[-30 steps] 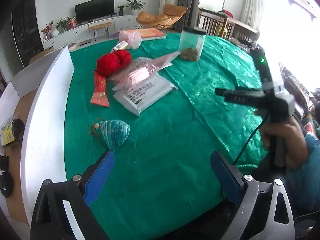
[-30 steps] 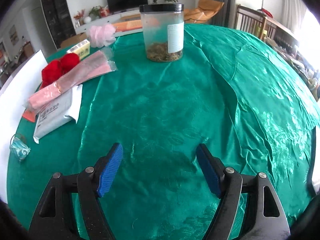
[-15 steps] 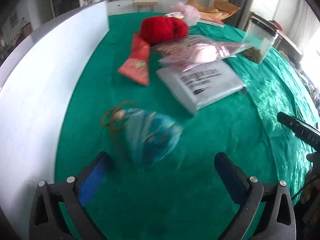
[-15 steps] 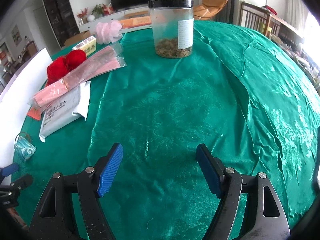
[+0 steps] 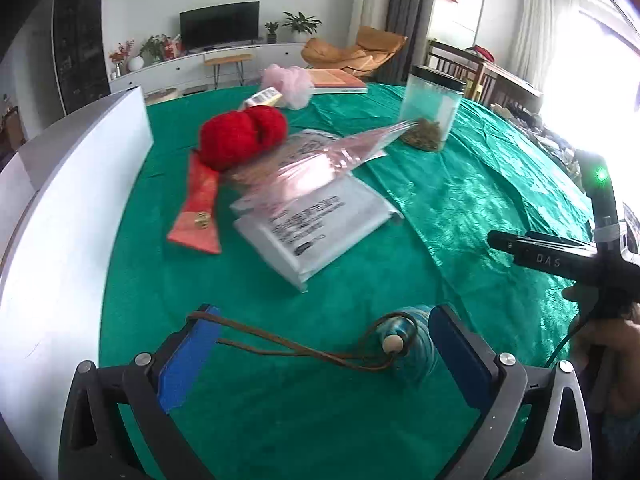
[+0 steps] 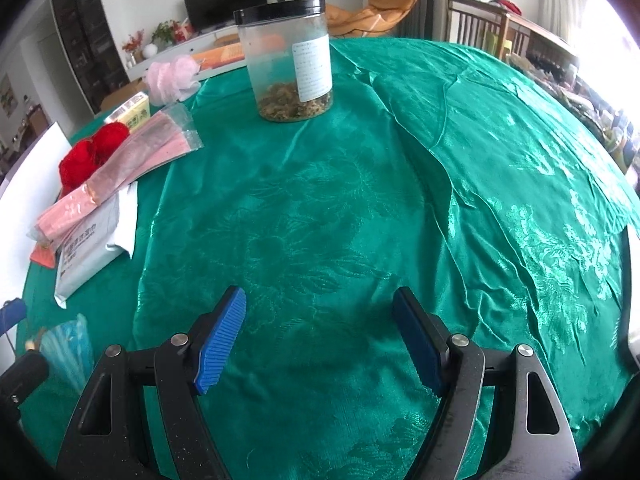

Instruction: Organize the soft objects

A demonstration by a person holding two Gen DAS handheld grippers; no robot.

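Note:
A small teal drawstring pouch (image 5: 412, 340) with a brown cord and wooden bead lies on the green tablecloth between the wide-open jaws of my left gripper (image 5: 320, 350), close to the right pad; its cord reaches the left pad. The pouch also shows in the right wrist view (image 6: 66, 350). Two red yarn balls (image 5: 240, 136), a red envelope (image 5: 198, 210), a pink plastic bag (image 5: 308, 164), a white soft packet (image 5: 316, 228) and a pink bath puff (image 5: 290, 84) lie further back. My right gripper (image 6: 320, 340) is open and empty above bare cloth.
A clear jar with a black lid (image 6: 288, 60) stands at the middle back. A white board (image 5: 60, 216) stands along the table's left edge. A small yellow box (image 6: 134, 110) and an orange book (image 5: 336, 80) lie at the far side. The right hand-held gripper (image 5: 560, 256) is at the right.
My left gripper has moved forward and lower around the teal pouch, which now lies between its jaws near the right pad. The right gripper has shifted slightly.

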